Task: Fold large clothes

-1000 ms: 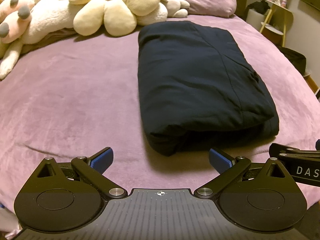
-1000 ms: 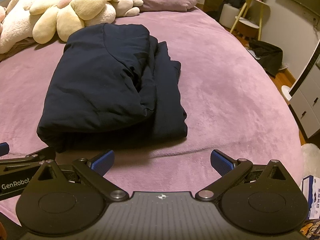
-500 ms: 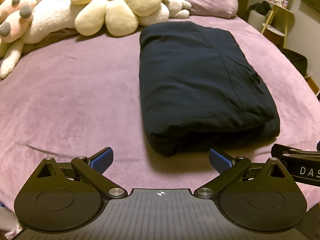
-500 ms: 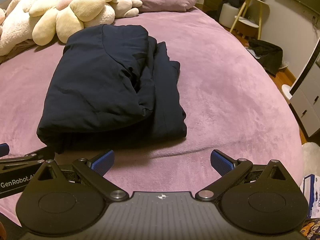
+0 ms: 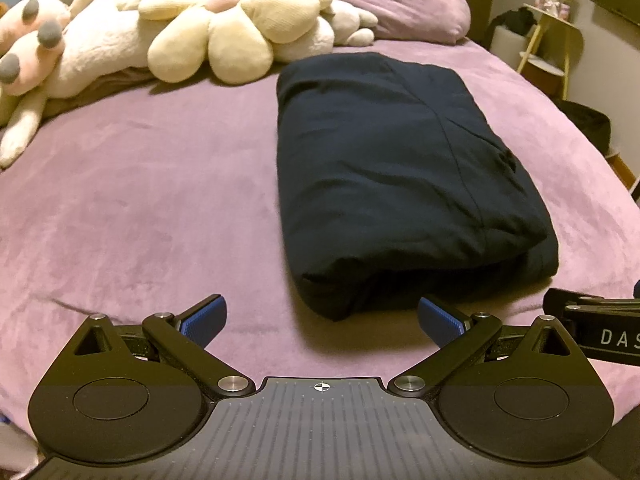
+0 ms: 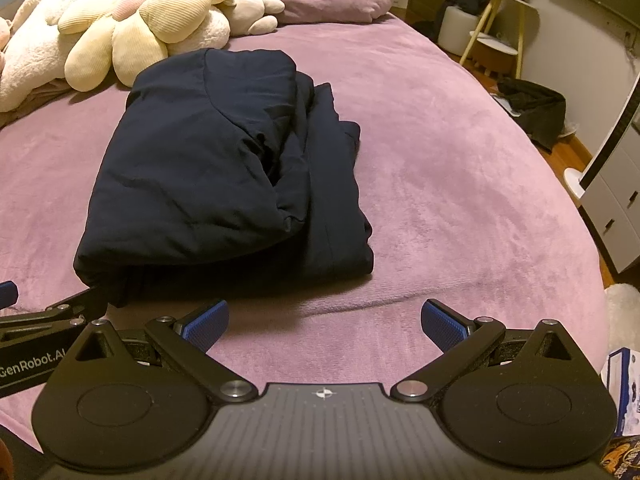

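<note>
A dark navy padded garment (image 5: 400,172) lies folded into a thick rectangle on the purple bed (image 5: 140,200); in the right wrist view the garment (image 6: 224,176) shows stacked layers along its right side. My left gripper (image 5: 322,320) is open just short of the bundle's near end, holding nothing. My right gripper (image 6: 325,322) is open over bare blanket, in front of the bundle's near right corner. Each gripper's body shows at the edge of the other's view.
Cream and pink plush toys (image 5: 192,36) and a purple pillow (image 5: 400,8) line the bed's head. A yellow side table (image 6: 500,20) and a dark bag (image 6: 536,112) stand right of the bed. White drawers (image 6: 616,208) are at the far right.
Both grippers have drifted back and down slightly, so the garment sits a little farther off. The garment has not moved and both grippers stay open.
</note>
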`<state>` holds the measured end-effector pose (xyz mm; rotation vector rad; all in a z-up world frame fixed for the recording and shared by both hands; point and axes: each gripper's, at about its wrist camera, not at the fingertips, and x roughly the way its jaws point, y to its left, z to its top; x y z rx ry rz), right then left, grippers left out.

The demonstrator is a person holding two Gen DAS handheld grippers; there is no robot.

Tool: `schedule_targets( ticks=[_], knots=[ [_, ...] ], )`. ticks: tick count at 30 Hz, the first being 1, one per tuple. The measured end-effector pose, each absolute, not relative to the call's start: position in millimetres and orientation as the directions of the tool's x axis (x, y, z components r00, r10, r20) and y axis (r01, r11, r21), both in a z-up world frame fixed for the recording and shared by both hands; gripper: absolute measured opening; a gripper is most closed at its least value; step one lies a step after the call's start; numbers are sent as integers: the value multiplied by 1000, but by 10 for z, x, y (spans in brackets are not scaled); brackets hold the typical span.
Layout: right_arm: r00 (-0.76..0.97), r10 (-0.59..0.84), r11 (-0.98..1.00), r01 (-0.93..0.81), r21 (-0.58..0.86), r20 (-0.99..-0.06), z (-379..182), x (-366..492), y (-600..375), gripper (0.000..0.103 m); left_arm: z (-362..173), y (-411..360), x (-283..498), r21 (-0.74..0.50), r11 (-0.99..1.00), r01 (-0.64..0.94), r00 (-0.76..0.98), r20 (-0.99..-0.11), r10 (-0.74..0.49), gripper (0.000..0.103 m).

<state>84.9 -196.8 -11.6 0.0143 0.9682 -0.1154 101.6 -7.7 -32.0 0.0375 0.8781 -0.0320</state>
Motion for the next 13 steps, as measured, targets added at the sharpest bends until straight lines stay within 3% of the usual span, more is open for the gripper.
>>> schedule_targets(
  ticks=[13],
  knots=[
    [562,-99,993,112,-44,-821,-105,842,-1968,102,-332,-97,998,36,998,44,627,-779,0,103]
  ],
)
